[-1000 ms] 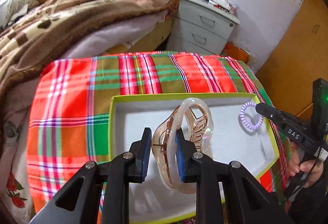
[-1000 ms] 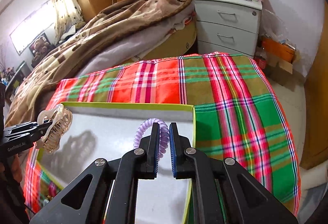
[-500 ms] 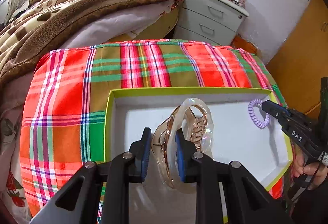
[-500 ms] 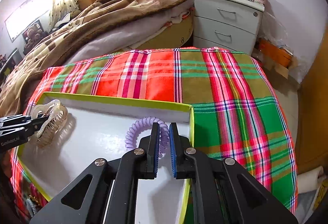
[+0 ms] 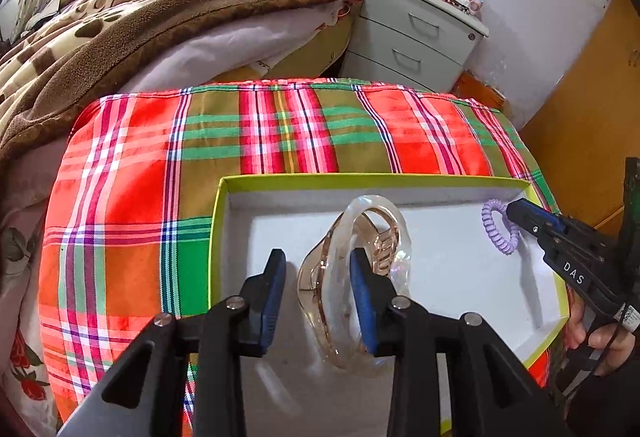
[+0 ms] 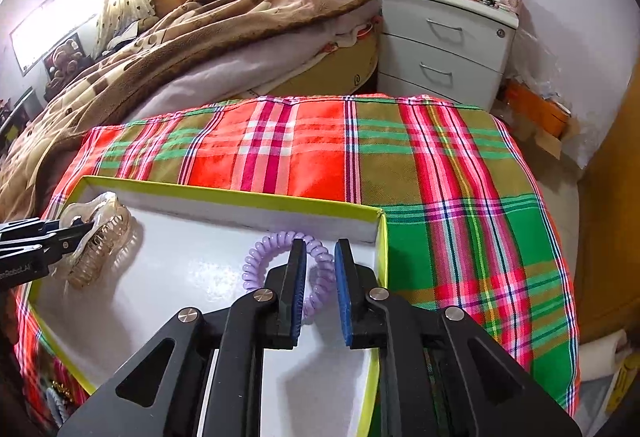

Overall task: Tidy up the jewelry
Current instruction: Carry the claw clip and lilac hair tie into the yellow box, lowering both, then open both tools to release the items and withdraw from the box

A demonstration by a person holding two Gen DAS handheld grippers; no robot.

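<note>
A shallow white box with a yellow-green rim (image 5: 360, 179) lies on a plaid cloth. A clear amber hair claw clip (image 5: 384, 233) rests on the box floor between the fingers of my left gripper (image 5: 317, 269). Its jaws are opening: the left pad stands clear of the clip, the right pad is close beside it. A purple coil hair tie (image 6: 256, 265) lies in the box's far right corner. My right gripper (image 6: 320, 257) straddles one side of it, jaws opening, with a gap at each pad. The clip (image 6: 100, 249) and the left gripper's tips (image 6: 86, 229) also show in the right wrist view.
The red and green plaid cloth (image 5: 280, 133) covers the surface under the box. A bed with a brown blanket (image 5: 160, 9) lies behind, and a grey drawer unit (image 5: 416, 33) stands at the back right. A hand (image 5: 600, 341) holds the right gripper's handle.
Both grippers' jaws have spread apart. The left pad has come off the clip, and the right pads have come off the hair tie. Both things now sit lower, on the box floor.
</note>
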